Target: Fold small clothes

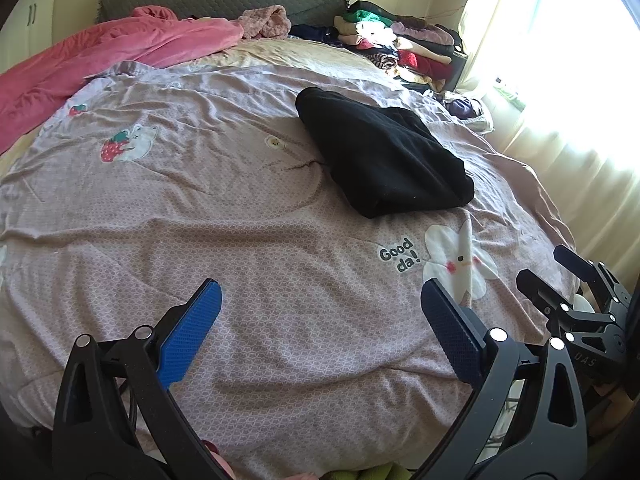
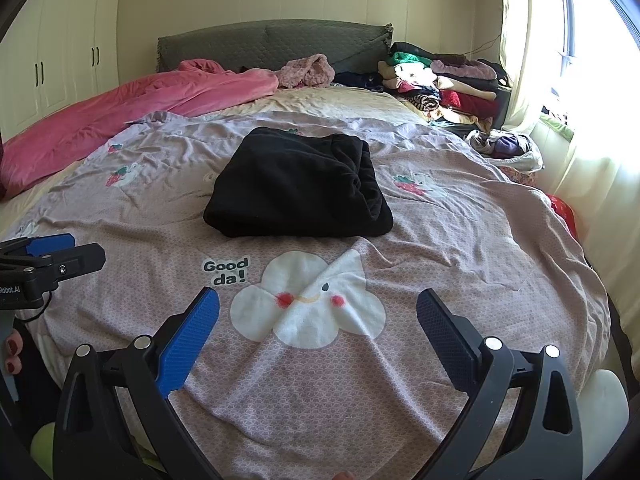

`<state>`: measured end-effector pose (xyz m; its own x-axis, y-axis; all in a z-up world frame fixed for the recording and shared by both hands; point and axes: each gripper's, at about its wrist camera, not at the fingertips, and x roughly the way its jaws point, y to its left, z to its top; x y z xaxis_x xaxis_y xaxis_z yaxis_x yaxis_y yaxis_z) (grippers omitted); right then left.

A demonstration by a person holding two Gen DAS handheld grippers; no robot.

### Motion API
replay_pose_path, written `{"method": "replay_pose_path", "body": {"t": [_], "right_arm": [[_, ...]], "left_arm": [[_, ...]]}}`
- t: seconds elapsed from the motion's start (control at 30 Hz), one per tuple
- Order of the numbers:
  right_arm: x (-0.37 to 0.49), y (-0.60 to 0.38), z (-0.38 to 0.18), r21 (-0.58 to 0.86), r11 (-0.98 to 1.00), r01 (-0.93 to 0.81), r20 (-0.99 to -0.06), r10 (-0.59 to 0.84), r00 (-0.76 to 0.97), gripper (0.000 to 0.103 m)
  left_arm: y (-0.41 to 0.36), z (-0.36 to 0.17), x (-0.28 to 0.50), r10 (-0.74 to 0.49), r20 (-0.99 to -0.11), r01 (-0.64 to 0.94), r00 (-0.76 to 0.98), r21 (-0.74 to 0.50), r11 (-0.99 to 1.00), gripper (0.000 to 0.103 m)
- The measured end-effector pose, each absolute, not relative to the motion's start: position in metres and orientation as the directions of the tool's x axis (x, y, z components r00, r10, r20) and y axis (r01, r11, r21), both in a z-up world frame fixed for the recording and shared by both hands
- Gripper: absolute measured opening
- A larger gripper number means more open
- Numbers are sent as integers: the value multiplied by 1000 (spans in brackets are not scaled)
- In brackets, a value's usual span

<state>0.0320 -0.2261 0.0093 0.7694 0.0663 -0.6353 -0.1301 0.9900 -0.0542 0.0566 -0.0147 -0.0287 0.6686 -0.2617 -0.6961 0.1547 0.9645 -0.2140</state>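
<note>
A black garment [image 1: 380, 152] [image 2: 298, 184] lies folded into a thick rectangle on the pink patterned bedspread [image 1: 200, 208] [image 2: 460, 216], near the middle of the bed. My left gripper [image 1: 320, 300] is open above the near part of the bed, well short of the garment and to its left, nothing between its blue pads. My right gripper [image 2: 318, 304] is also open and empty, hovering over the white cloud print, with the garment straight ahead. The right gripper [image 1: 560, 268] shows at the right edge of the left wrist view; the left gripper [image 2: 72, 248] shows at the left edge of the right wrist view.
A pink duvet [image 1: 100, 56] [image 2: 132, 108] is bunched at the far left by the grey headboard [image 2: 272, 44]. A pile of mixed clothes [image 1: 400, 44] [image 2: 444, 80] sits at the far right corner. A bright curtained window [image 2: 580, 80] runs along the right; white wardrobes [image 2: 60, 52] stand left.
</note>
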Motion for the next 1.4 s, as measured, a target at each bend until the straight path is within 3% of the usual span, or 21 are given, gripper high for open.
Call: {"method": "replay_pose_path", "body": {"t": [1.4], "right_arm": [[30,-223,10,-60,989,-138,-632,70,772,99]], "left_arm": [[-14,-25,55,-259,-693,153,672,-212,965,94]]}}
